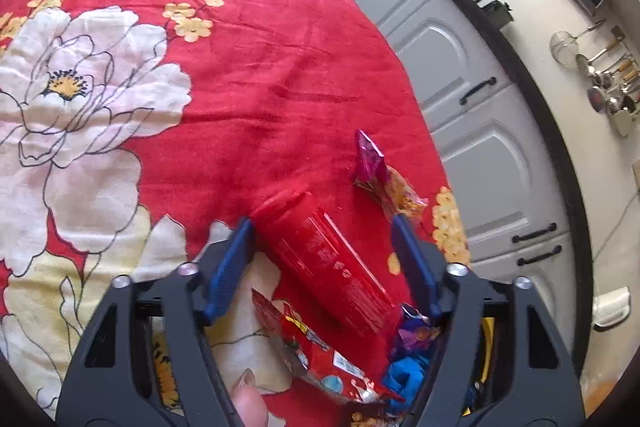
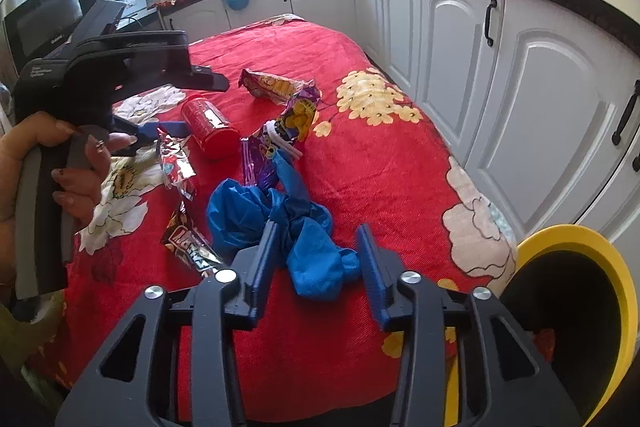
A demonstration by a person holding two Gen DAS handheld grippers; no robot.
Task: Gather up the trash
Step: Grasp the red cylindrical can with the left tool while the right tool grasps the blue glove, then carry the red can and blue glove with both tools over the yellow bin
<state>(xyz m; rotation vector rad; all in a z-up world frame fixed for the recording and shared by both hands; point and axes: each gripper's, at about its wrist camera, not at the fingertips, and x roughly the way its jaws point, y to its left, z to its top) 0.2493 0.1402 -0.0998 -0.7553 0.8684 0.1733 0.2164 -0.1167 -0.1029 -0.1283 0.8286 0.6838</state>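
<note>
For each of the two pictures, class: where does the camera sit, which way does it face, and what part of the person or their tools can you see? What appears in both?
Left wrist: rides the left gripper, looking down along its open fingers at the red can lying between them on the floral tablecloth; a fingertip shows.
Right wrist: rides the right gripper, facing across the table over the blue plastic bag towards the kitchen cabinets; the person's left hand shows.
Shared: can, tablecloth, wrappers, cabinets.
</note>
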